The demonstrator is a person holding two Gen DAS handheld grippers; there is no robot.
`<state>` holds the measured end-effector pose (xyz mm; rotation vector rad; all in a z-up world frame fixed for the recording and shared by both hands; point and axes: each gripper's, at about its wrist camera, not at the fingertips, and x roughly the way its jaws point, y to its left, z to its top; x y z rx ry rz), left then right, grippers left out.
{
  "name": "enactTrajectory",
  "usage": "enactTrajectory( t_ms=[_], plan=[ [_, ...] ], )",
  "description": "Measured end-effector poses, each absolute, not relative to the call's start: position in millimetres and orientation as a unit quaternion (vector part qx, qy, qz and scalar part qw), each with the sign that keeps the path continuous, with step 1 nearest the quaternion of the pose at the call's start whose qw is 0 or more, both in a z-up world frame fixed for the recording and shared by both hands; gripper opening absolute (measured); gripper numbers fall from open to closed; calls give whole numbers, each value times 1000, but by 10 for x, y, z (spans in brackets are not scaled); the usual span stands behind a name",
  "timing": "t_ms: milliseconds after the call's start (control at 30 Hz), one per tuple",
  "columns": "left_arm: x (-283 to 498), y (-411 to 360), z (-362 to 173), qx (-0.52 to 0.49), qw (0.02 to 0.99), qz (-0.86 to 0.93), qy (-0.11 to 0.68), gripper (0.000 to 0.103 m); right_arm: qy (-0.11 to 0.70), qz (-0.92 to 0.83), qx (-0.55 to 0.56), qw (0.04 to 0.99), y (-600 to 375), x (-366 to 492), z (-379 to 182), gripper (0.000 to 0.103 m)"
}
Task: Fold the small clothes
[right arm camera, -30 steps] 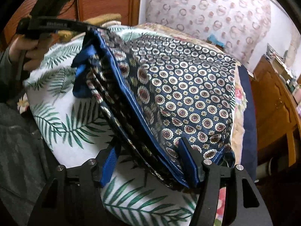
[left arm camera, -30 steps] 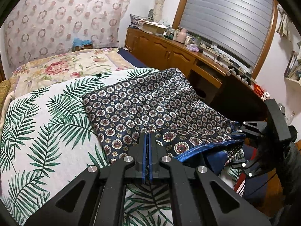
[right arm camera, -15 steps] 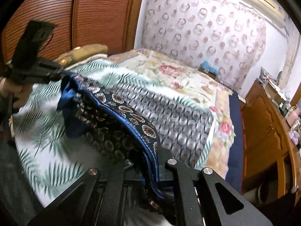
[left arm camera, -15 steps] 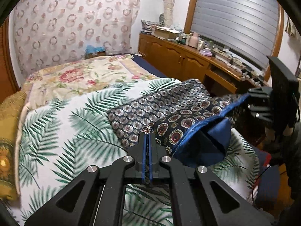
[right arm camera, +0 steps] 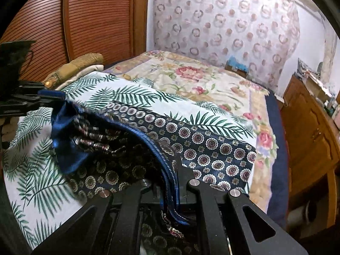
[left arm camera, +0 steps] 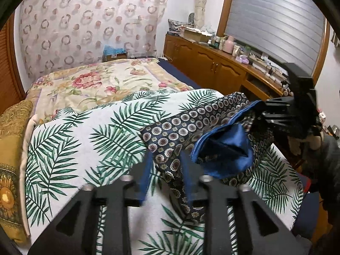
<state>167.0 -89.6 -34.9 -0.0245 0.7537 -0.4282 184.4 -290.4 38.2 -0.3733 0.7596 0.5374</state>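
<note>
The thin, limp patterned shorts (right arm camera: 212, 148) sag; right gripper (right arm camera: 170, 191) clamps their piped hem, left gripper (left arm camera: 167, 170) opening around cloth.

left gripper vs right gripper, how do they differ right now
The left gripper is opening, its blue-padded fingers apart, with the patterned garment between them but no longer pressed. The right gripper is shut on that garment's blue-trimmed edge. The left one holds nothing up; the right one holds its end lifted off the palm-leaf cover. Both are black and angled down toward the bed.
</note>
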Motion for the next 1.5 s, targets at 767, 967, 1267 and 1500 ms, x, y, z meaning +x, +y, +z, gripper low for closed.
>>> enactTrajectory(
  t_ms=[767, 967, 1267, 1500],
  plan=[
    [2350, -952, -742, 0, 879, -219, 424, 69, 351, 138, -140, 915, -3092, 1814, 621, 75],
    [2541, -938, -866, -14, 870, -222, 441, 69, 405, 126, -105, 900, -3327, 1884, 247, 75],
    [2611, -1008, -904, -12, 870, -231, 436, 65, 428, 183, -41, 884, -3428, 2088, 10, 74],
    [2682, -1065, -913, -25, 862, -261, 433, 39, 431, 218, -29, 875, -3560, 2197, 27, 60]
  ],
)
